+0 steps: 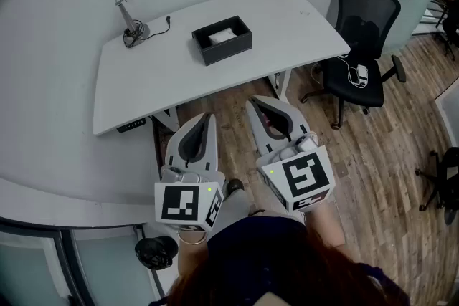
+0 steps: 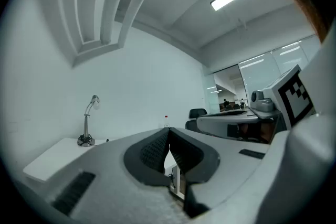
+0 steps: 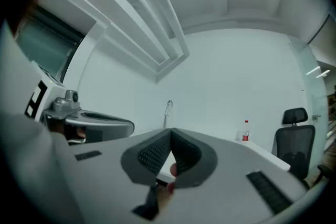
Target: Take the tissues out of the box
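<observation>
The 2 tongs are held level, short of the near edge of the desk [image 1: 143, 82]. The left tongs [image 1: 207, 117] have jaws pressed together, empty. The right tongs [image 1: 254, 104] have jaws pressed together, empty. The black box [image 1: 240, 41], with white tissues [image 1: 222, 34] inside, sits on the desk ahead of both tongs, well apart from them.

White left tool [image 1: 208, 117], white right tool [image 1: 252, 104], black ribbed pads [image 2: 152, 152], black-and-white marker cubes [image 1: 188, 203], navy top [image 1: 272, 254]

The left gripper [image 2: 169, 132] is closed, lamp [image 2: 88, 122] beyond.
</observation>
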`<action>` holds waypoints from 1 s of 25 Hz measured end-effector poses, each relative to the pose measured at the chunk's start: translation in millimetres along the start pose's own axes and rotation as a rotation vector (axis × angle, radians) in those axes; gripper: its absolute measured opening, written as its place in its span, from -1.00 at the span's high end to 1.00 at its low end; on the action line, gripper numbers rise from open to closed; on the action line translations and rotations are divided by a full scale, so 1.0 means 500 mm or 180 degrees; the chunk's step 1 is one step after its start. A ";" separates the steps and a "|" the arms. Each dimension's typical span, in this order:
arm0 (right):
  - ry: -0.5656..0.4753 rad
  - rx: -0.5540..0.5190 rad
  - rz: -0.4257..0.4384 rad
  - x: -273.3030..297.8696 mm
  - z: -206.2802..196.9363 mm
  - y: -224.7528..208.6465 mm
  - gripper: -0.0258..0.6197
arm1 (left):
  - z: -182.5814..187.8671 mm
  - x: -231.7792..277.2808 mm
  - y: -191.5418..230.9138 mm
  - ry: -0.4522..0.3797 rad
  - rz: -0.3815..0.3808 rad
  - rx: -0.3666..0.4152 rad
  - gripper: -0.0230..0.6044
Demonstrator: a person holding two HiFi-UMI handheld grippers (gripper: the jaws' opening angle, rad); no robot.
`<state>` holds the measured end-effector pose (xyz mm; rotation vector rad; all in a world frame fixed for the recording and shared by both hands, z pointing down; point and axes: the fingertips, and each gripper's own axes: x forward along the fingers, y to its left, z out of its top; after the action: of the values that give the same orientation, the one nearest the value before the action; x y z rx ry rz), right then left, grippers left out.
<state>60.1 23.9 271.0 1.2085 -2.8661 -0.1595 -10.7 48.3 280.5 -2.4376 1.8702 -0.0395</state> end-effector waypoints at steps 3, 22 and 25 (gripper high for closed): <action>-0.0040 0.0013 -0.0031 0.013 0.002 -0.002 0.86 | -0.003 0.008 0.016 0.0002 0.0004 -0.0016 0.85; 0.0080 0.0108 -0.0003 0.143 -0.034 -0.025 0.86 | -0.044 0.096 0.131 0.0086 -0.0018 -0.0127 0.85; 0.0101 0.0082 -0.0009 0.168 -0.037 -0.029 0.86 | -0.049 0.115 0.147 0.0094 -0.0043 -0.0136 0.85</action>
<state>13.0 -48.0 286.4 1.2079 -2.8481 -0.1029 -67.9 -27.2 298.5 -2.4912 1.8857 -0.0367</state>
